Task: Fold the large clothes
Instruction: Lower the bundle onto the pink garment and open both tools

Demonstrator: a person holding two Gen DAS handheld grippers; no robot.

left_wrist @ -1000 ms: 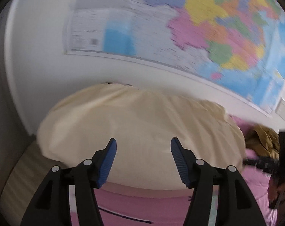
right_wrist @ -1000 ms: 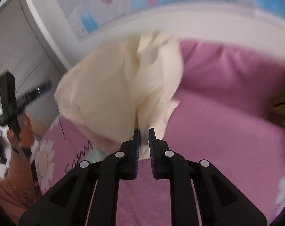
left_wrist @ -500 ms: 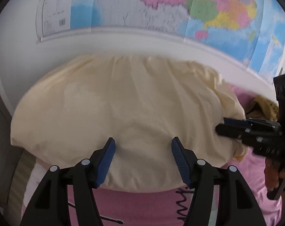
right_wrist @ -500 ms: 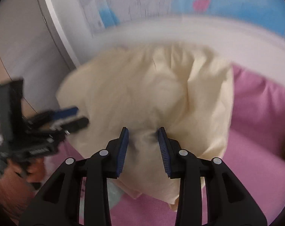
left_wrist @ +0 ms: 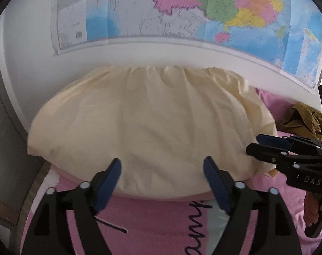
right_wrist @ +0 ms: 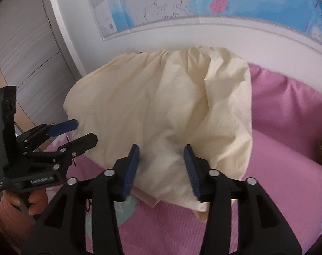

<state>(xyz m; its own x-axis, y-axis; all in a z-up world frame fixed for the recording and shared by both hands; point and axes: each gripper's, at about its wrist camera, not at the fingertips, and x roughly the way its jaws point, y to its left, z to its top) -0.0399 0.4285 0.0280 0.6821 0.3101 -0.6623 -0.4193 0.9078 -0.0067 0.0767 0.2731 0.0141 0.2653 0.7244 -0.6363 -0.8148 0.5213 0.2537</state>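
Cream cloth point(left_wrist: 152, 127), a large pale garment with a gathered edge along its far side, lay spread in soft folds on our pink bedspread point(right_wrist: 288, 148), its far edge against the white wall point(left_wrist: 33, 63). From the right wrist view, its near right corner was doubled over, with a thicker layer showing underneath.

We held our left gripper point(left_wrist: 162, 174) just above the near edge of the cloth. Its jaws were opening and already stood wide, with the blue pads point(left_wrist: 107, 182) clear of the fabric and nothing pinched between them. We held our right gripper point(right_wrist: 162, 165) over the near right part of the cloth. Its jaws were opening too, at a middling gap; cloth showed in the space between them, but the pads point(right_wrist: 130, 167) did not press on it.

Each gripper appeared at the edge of the other's view, with one of our hands point(right_wrist: 36, 199) wrapped around the handle.

Black script lettering point(left_wrist: 200, 204) crossed the bedspread near us. A crumpled mustard garment point(left_wrist: 303, 121) sat to the right on the bed. A colourful map point(left_wrist: 203, 10) hung on the wall above.
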